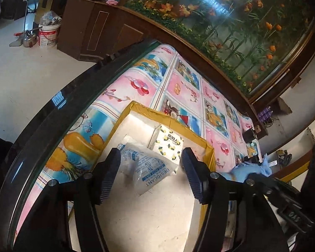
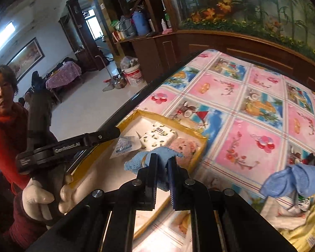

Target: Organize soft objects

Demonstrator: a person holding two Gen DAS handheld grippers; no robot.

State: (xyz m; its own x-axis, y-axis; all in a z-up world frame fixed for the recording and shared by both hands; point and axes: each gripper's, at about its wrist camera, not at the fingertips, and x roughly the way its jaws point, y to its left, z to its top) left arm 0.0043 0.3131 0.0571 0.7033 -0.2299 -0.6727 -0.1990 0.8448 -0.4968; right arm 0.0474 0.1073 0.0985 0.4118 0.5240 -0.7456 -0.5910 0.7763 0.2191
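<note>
Desk (image 2: pixel 241 109) under fruit-print cloth; tray (image 2: pixel 199 147) at centre. Right tongs (image 2: pixel 163 168) pinch blue cloth (image 2: pixel 140 157) over tray. Left tongs (image 1: pixel 150 163) spread above desiccant pack (image 1: pixel 155 168), lower centre.

Bright glare inside box (image 1: pixel 136 121), fisheye-warped dark corners, soft blur

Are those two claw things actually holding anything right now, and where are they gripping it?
The right gripper pinches a blue cloth by a bunched fold near its middle. The left gripper holds nothing; its fingers are spread above a desiccant packet in the box.
</note>
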